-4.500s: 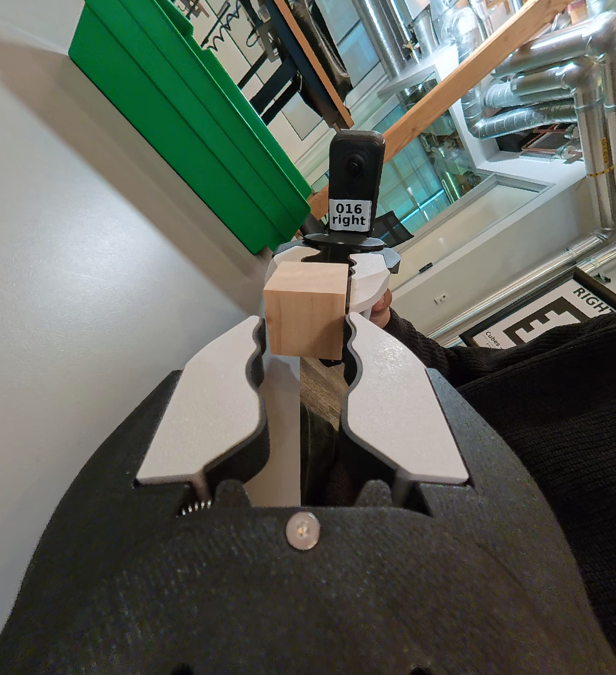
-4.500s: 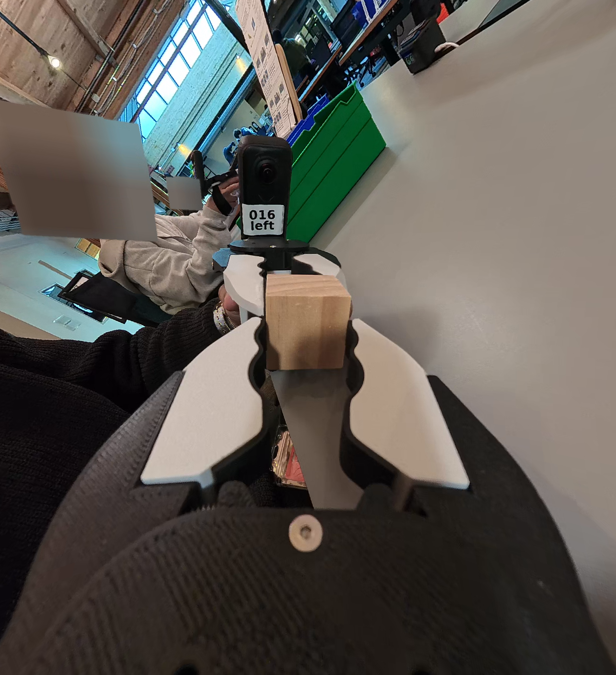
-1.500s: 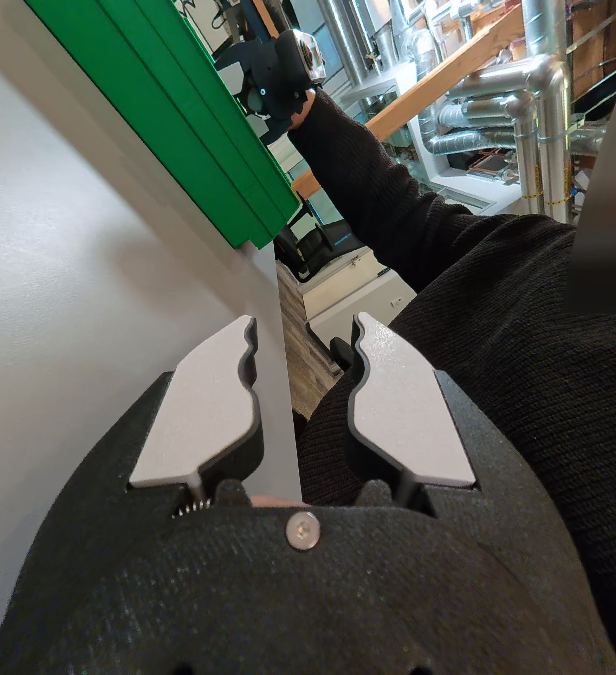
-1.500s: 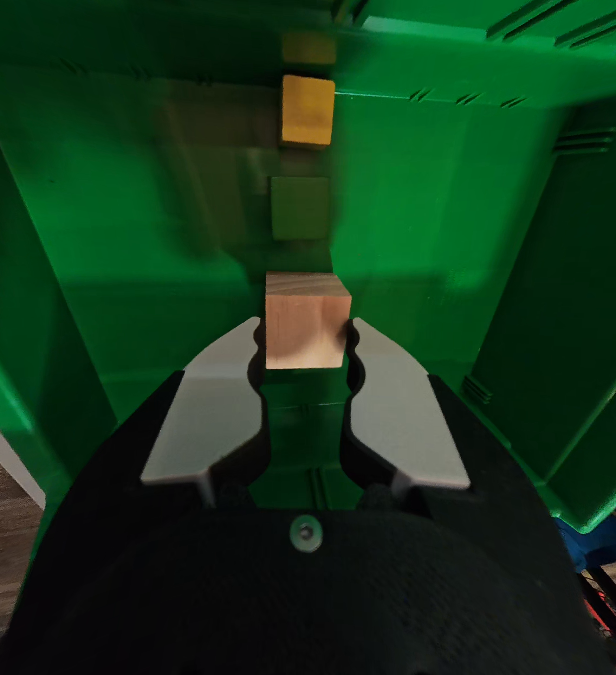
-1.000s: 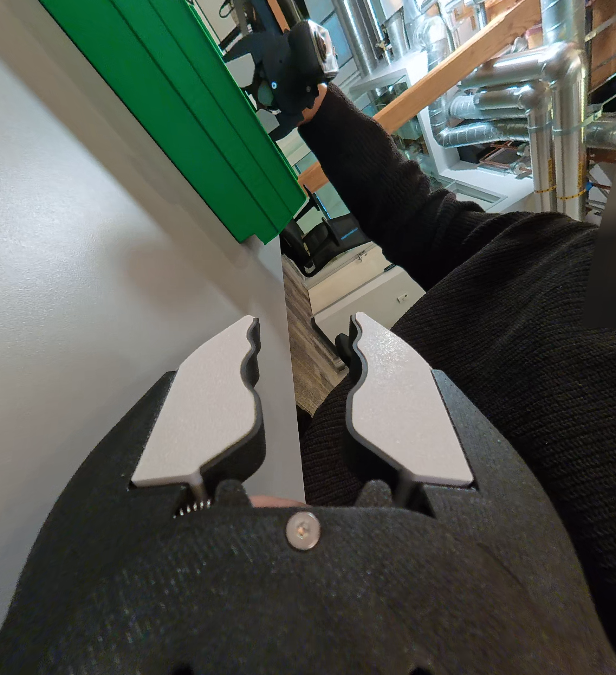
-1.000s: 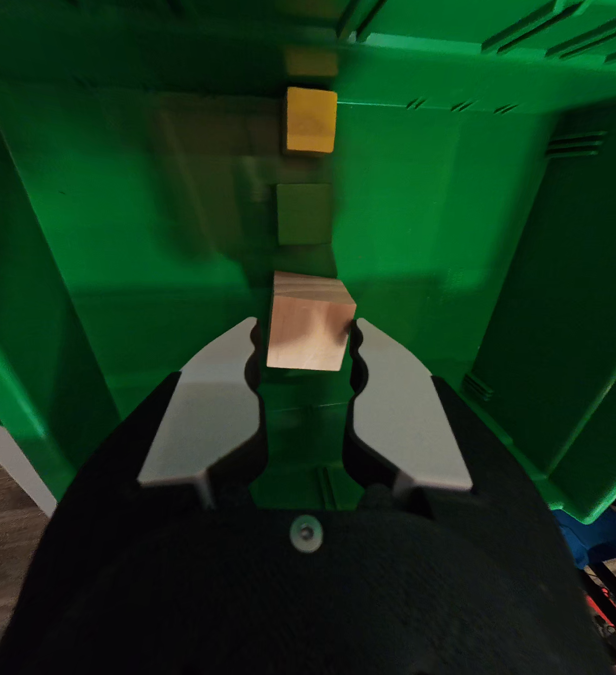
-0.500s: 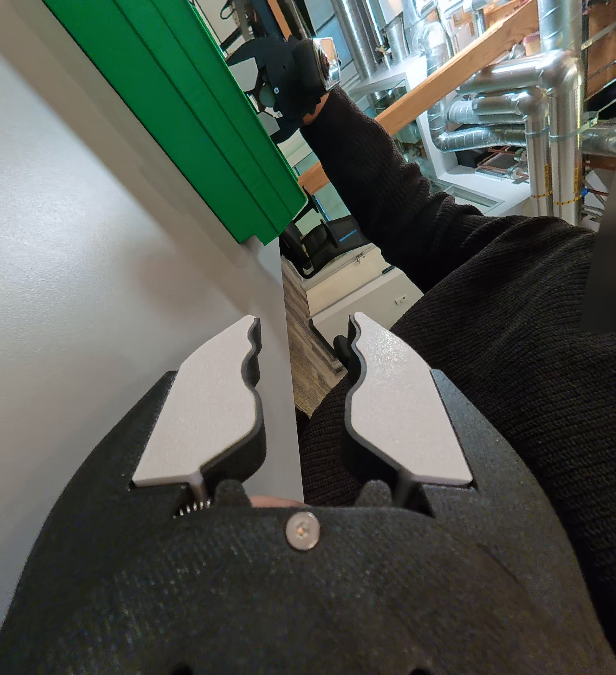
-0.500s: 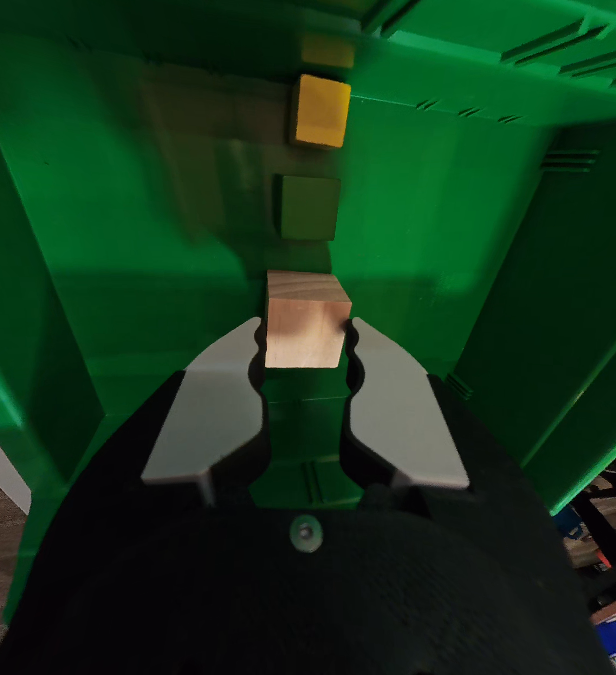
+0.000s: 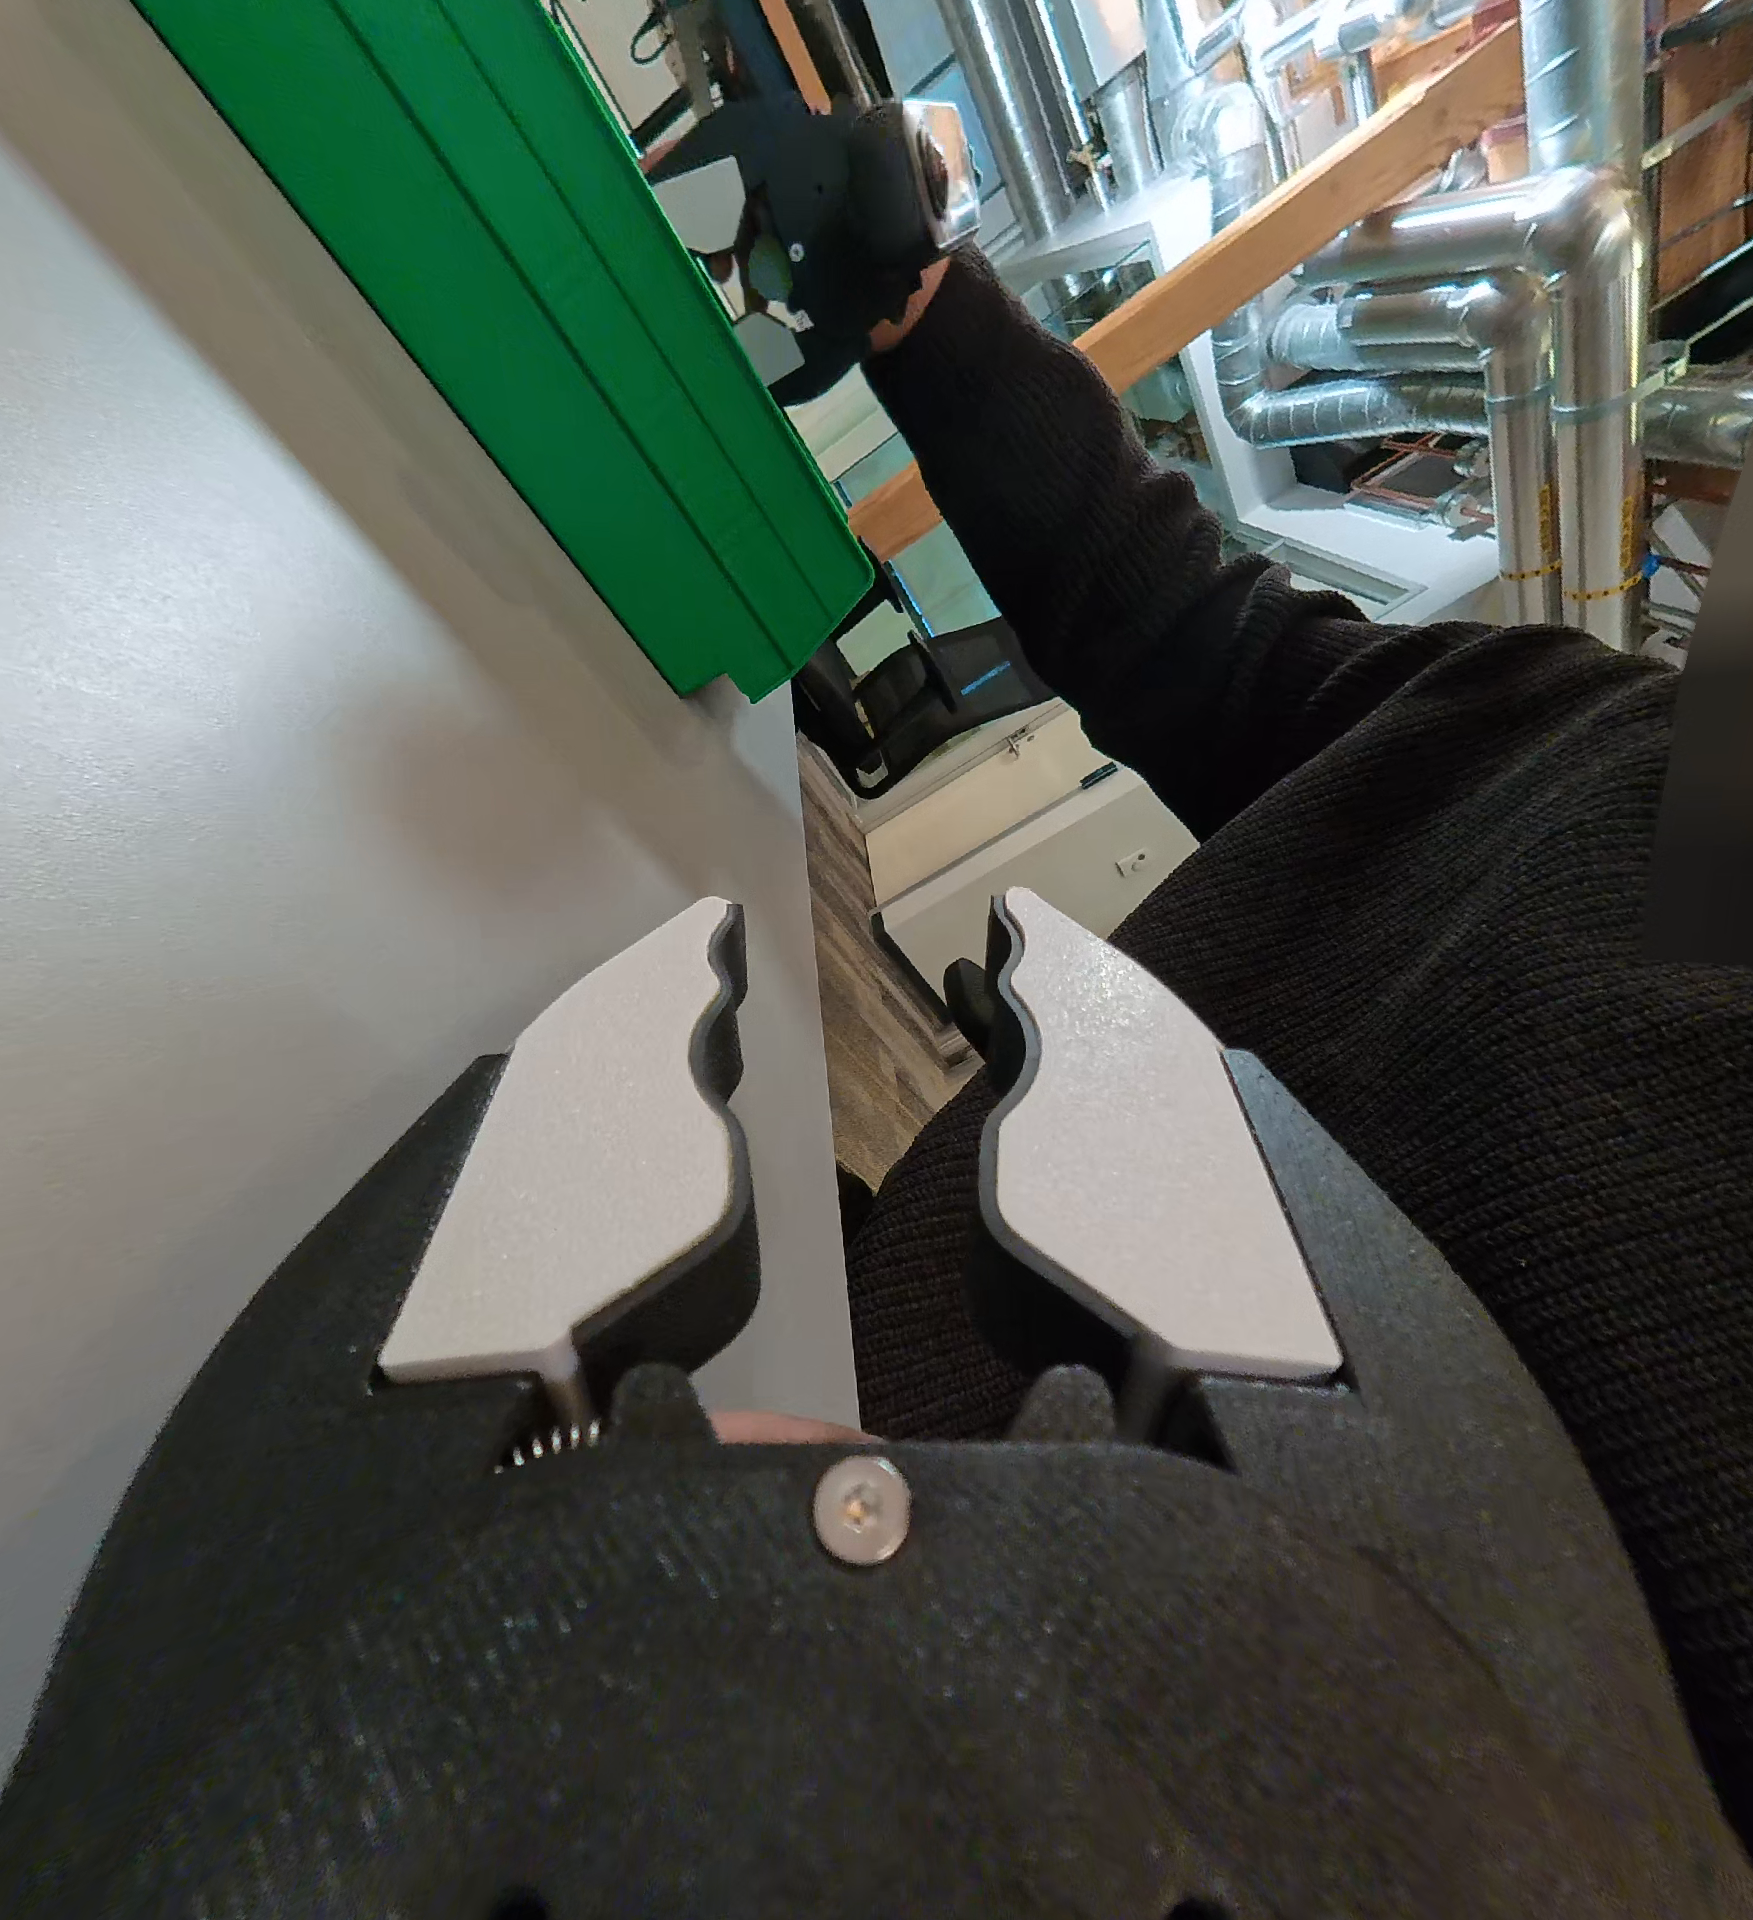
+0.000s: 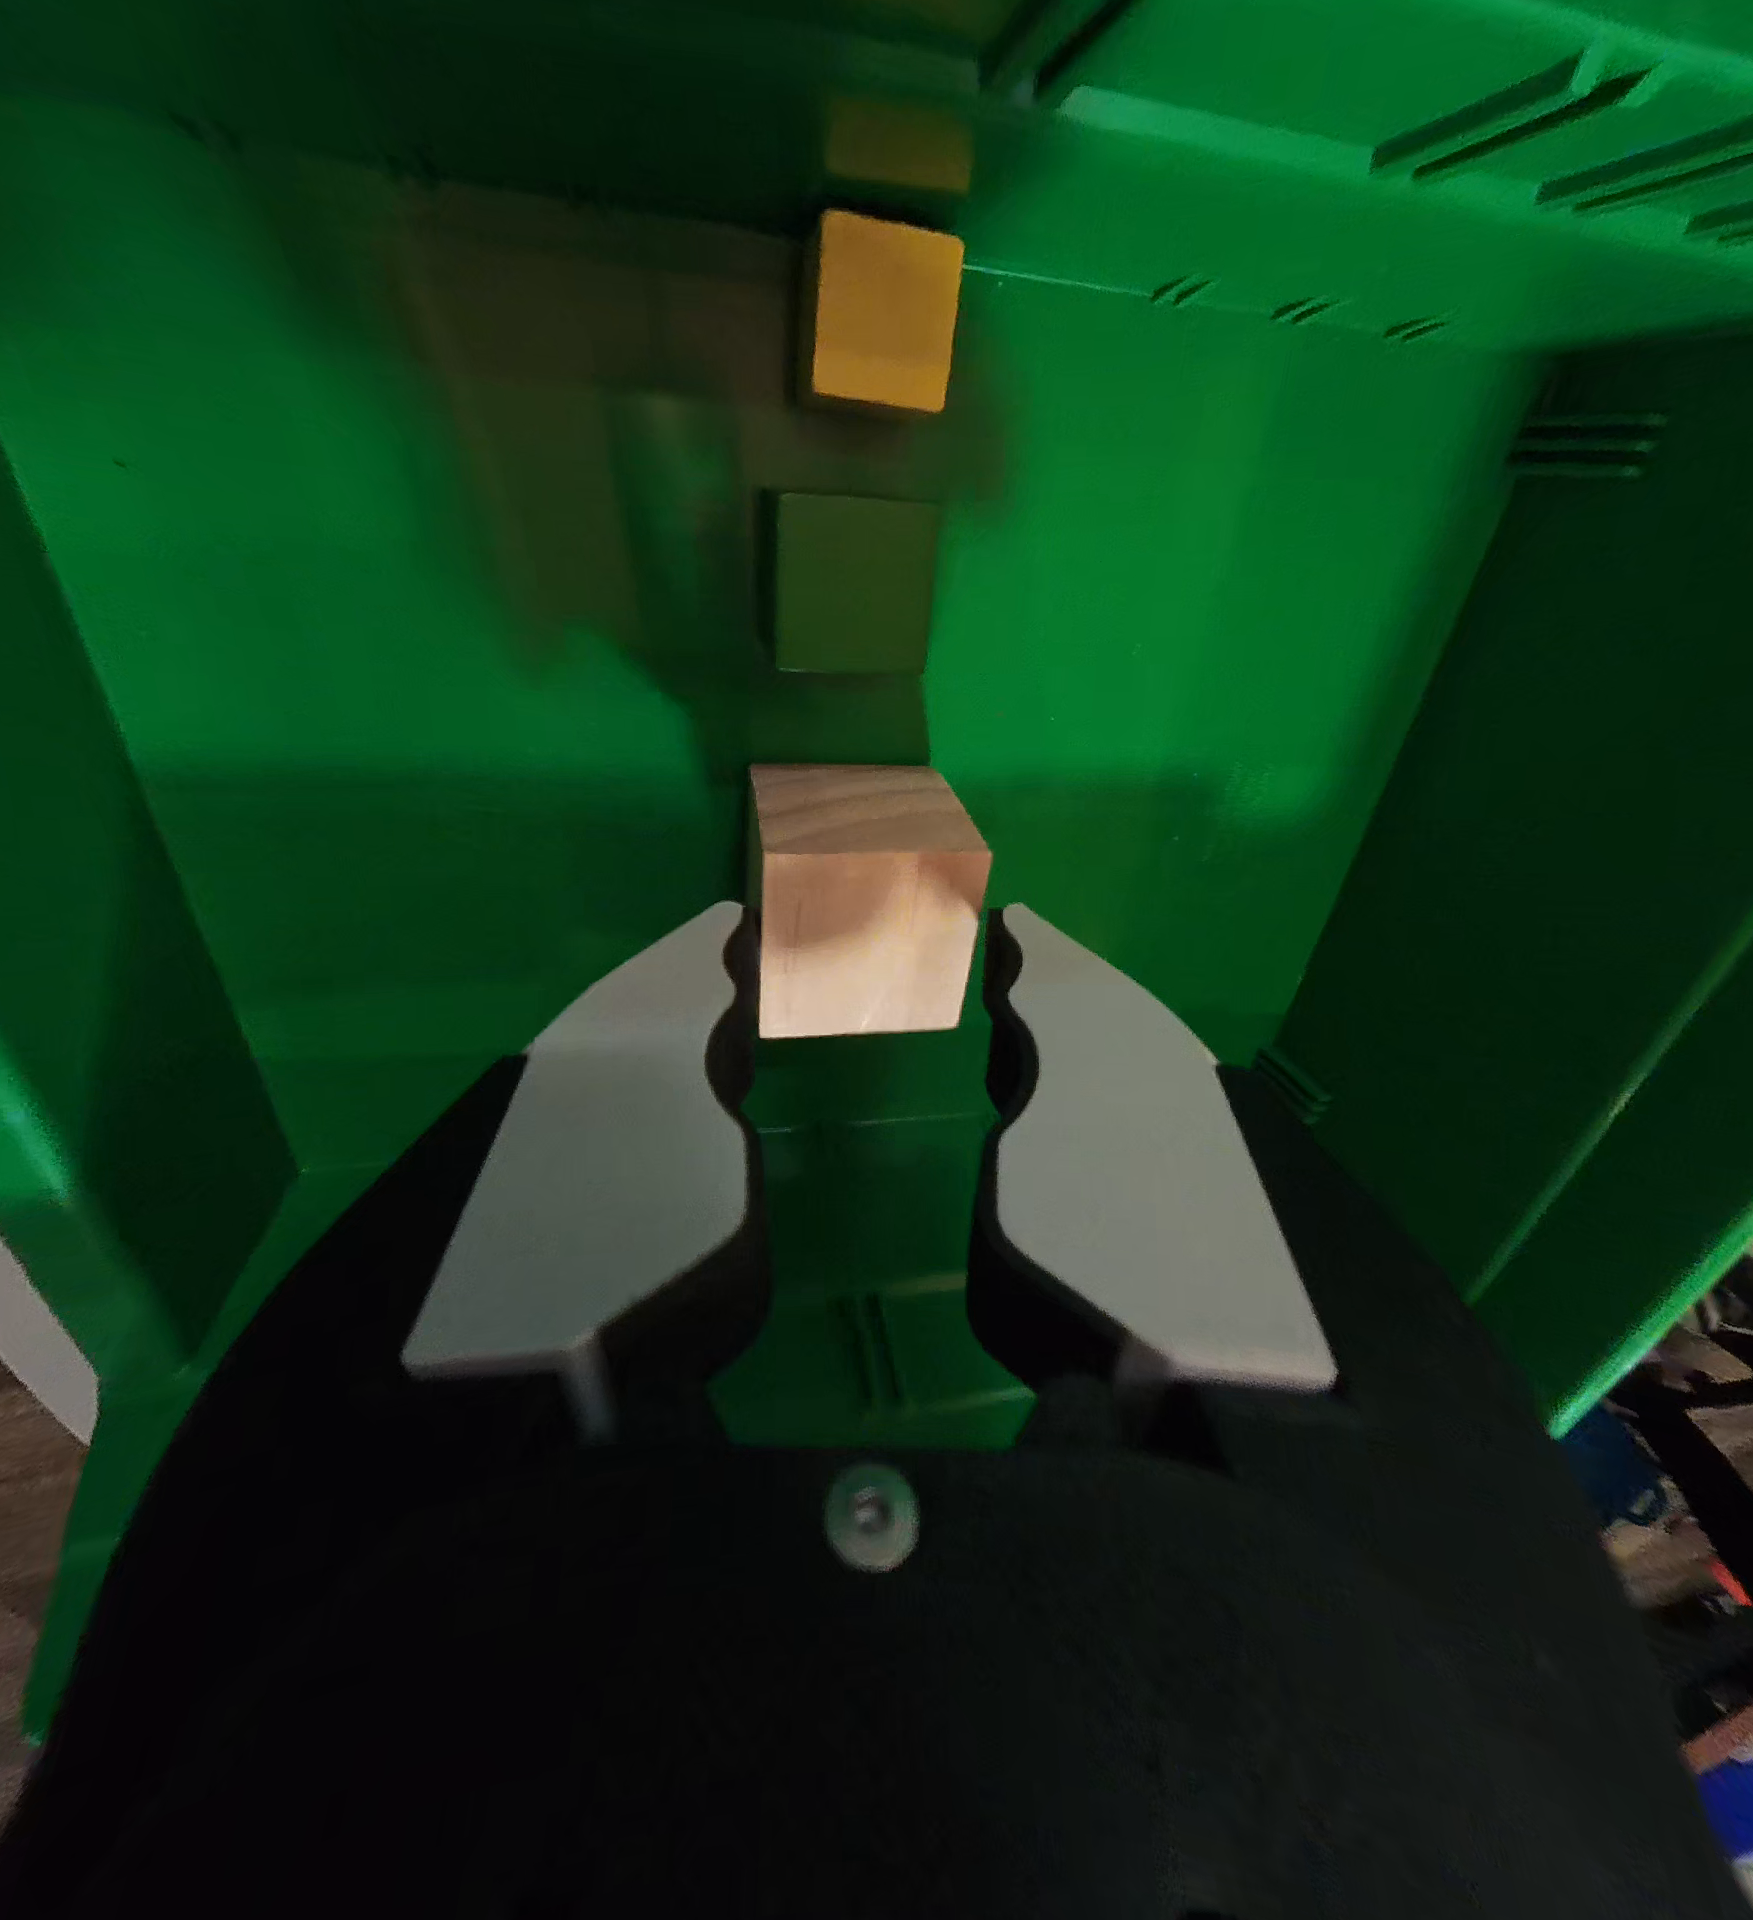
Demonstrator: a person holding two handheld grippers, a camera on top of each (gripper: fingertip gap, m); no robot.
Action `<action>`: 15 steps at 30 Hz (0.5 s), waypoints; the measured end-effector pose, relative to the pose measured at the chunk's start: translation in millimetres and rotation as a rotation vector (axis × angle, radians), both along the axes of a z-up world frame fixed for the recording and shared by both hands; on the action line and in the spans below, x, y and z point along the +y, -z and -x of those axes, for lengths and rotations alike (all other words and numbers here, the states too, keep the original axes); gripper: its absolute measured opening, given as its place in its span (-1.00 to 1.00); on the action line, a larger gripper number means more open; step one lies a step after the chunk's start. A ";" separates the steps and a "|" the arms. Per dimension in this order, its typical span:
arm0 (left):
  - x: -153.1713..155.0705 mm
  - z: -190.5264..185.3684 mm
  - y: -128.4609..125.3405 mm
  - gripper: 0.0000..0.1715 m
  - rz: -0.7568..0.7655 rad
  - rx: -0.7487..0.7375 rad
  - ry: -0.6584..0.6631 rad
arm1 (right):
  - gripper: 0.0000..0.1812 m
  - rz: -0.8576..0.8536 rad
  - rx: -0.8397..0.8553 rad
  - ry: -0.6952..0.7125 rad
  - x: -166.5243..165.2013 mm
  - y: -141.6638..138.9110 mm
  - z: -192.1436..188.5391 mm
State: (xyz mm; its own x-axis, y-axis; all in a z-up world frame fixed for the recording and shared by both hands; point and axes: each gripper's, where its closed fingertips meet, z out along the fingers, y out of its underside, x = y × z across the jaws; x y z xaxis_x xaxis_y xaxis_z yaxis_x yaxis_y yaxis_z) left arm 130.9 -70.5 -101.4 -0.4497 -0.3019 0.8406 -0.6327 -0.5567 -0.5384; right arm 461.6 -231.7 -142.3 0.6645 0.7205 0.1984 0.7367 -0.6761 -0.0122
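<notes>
The right gripper (image 10: 864, 914) reaches into a green bin (image 10: 352, 582). A plain wooden cube (image 10: 867, 940) sits between its fingertips. A thin dark gap shows on each side of the cube, so the fingers look slightly parted from it, though the picture is blurred and I cannot tell for sure whether they grip it or merely flank it. The cube lies near the middle of the bin floor, closer to the near wall. Beyond it, in a line toward the far wall, sit a green cube (image 10: 851, 582) and then a yellow cube (image 10: 882, 312), the yellow one close against the far wall. The three cubes are apart from one another.

The left gripper (image 9: 864, 914) is held at the edge of a pale grey table (image 9: 228, 727), its fingers parted with nothing between them; the table edge runs up through the gap. In the left wrist view the green bin (image 9: 560, 343) rests at the far corner of the table. The right gripper (image 9: 810, 239) shows there over the bin's rim, held by a hand in a black knitted sleeve (image 9: 1059, 499). Silver pipes (image 9: 1537, 343) and a wooden beam (image 9: 1267, 177) lie behind.
</notes>
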 end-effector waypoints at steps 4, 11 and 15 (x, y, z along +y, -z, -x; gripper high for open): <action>0.7 -0.2 -0.2 -0.49 0.007 0.003 -0.001 | -0.48 0.006 0.017 0.014 -1.7 -0.1 5.6; 1.1 -0.2 -0.4 -0.49 0.005 0.001 -0.002 | -0.35 -0.060 -0.013 0.069 -1.5 -12.1 5.5; 1.1 -0.1 -0.3 -0.49 0.002 0.000 -0.002 | -0.26 -0.189 0.003 0.146 2.2 -33.9 7.8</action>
State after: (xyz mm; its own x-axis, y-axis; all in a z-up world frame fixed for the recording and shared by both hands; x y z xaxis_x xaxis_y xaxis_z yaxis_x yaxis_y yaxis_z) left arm 131.0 -69.4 -101.1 -0.4490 -0.3009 0.8414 -0.6316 -0.5591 -0.5370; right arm 453.8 -229.5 -108.4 0.7596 0.5671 0.3183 0.6312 -0.7609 -0.1505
